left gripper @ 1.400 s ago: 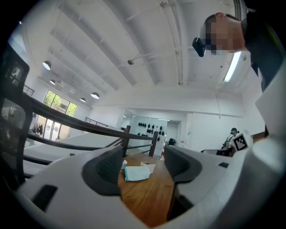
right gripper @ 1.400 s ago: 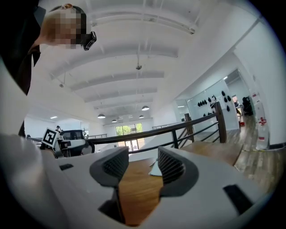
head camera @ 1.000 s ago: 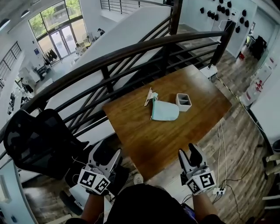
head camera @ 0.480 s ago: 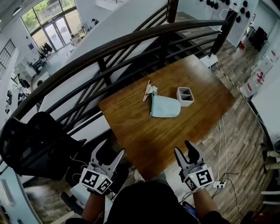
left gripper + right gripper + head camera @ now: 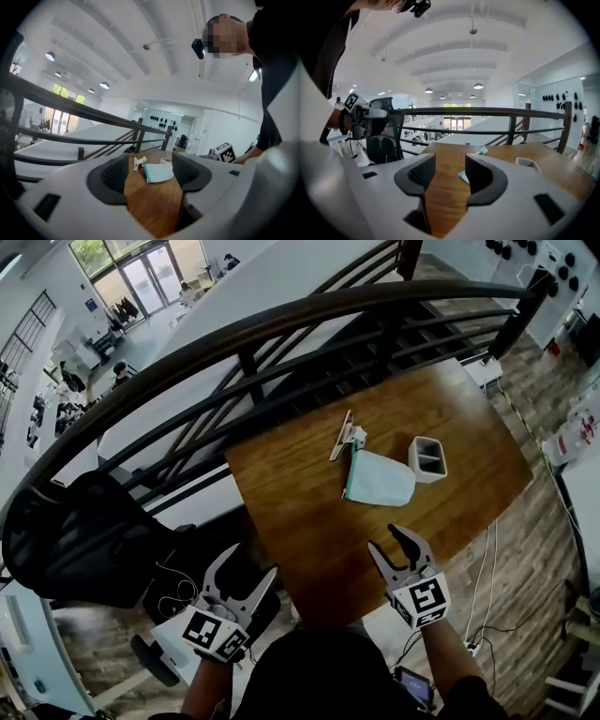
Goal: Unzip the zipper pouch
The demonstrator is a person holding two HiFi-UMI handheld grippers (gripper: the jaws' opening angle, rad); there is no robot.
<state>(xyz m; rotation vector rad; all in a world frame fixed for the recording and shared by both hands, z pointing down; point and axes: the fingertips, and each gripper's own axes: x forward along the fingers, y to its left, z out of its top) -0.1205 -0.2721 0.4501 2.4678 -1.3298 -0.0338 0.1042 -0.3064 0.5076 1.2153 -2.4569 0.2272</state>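
A pale teal zipper pouch [image 5: 380, 478] lies flat near the far side of the wooden table [image 5: 309, 521]; it shows between the jaws in the left gripper view [image 5: 157, 172] and partly behind the right jaw in the right gripper view [image 5: 463, 176]. My left gripper [image 5: 242, 579] hangs off the table's near left corner, open and empty. Over the near edge of the table my right gripper [image 5: 394, 549] is open too, nothing between its jaws. Both are well short of the pouch.
A white clip-like stand [image 5: 345, 435] lies just beyond the pouch. A white two-compartment box [image 5: 427, 458] sits to its right. A dark curved railing [image 5: 281, 324] runs behind the table. A black office chair [image 5: 75, 540] stands at the left. Wooden floor lies to the right.
The view has shifted, so the table sits more to the right and nearer. My right gripper has come forward over the table's near edge; the left one stays by the corner.
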